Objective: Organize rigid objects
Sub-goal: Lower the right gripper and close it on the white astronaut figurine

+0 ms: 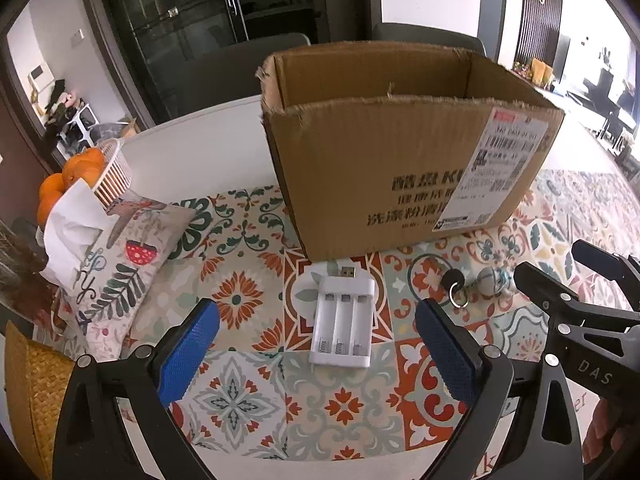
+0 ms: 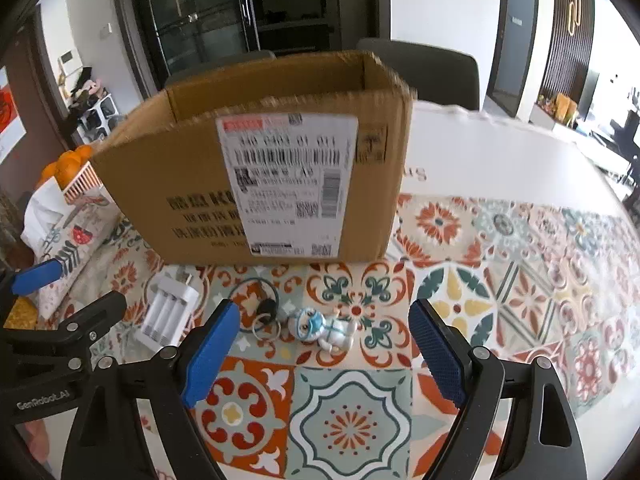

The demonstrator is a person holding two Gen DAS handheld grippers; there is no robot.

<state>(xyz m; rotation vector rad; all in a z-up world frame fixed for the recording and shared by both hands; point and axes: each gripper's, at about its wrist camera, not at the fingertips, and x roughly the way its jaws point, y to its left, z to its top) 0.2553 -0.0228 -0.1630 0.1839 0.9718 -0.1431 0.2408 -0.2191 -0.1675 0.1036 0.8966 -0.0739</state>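
The left gripper (image 1: 316,344) is spread wide around the white battery charger (image 1: 343,320) at the frame's middle. The right gripper (image 2: 324,344) (also spread) hangs near the little toy figure (image 2: 320,326), below the cardboard box (image 2: 256,184).

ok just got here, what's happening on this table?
A person holds two blue-padded grippers over the patterned tablecloth, both with jaws open and empty. The left gripper lines up on the white three-slot battery charger; the right gripper faces the small white-and-blue figurine keychain. Both items lie in front of the open brown cardboard box. Nothing is picked up yet.
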